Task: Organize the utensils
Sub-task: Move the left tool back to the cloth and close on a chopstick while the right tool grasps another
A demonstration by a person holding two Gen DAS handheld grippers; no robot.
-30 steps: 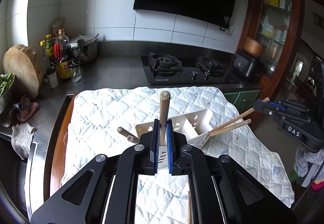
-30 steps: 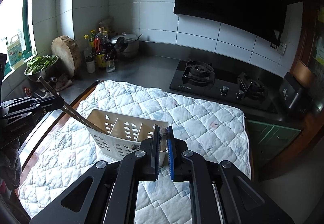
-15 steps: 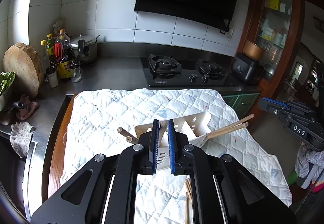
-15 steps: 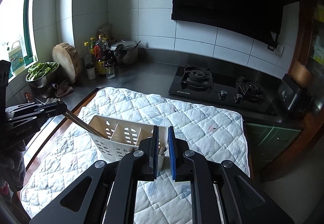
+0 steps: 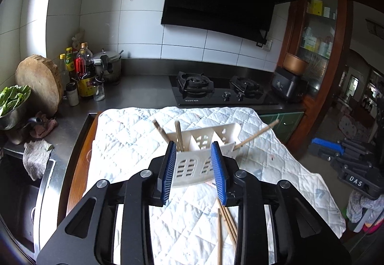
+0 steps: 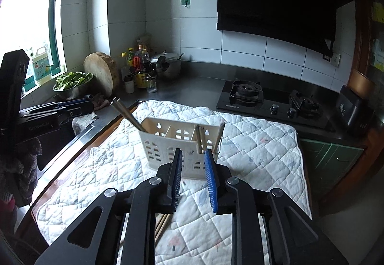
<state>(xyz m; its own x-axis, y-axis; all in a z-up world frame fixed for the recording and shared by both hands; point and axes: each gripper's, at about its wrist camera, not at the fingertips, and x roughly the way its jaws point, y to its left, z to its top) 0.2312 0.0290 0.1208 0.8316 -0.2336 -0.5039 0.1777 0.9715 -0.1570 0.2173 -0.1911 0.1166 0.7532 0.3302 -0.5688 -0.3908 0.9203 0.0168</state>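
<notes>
Looking at both wrist views, the caddy (image 5: 204, 159) sits on the quilt (image 5: 134, 135) covering the counter (image 5: 141, 90), just ahead of both hand-held grippers. The left hand-held gripper (image 5: 194, 164) has its jaws opening, a narrow-to-medium gap, nothing pinched between the blue pads; the caddy's front wall only shows through the gap. The right hand-held gripper (image 6: 193, 166) is opening too, gap narrower, also empty.

Sticks already stand in the caddy: a pair (image 5: 178, 135) in the end slot just beyond the left one's left pad, and another pair (image 5: 256, 133) leaning out of the far end towards the right. From the right wrist view, two (image 6: 200, 139) stand in the slot just past the jaws and a dark pair (image 6: 127, 116) leans out of the left end.

Loose chopsticks (image 5: 225, 219) lie on the quilt right under the left one's right finger, so I'd guess those are next.

What could go wrong, my guess:
- the caddy looks light and the leaning sticks make it top-heavy, so a bump from either gripper could tip it
- the quilt is soft and wrinkly, so pads may snag fabric while pinching thin sticks
- grabbing the bundle off-centre may let one slip out
- both grippers work the same small spot and could collide
</notes>
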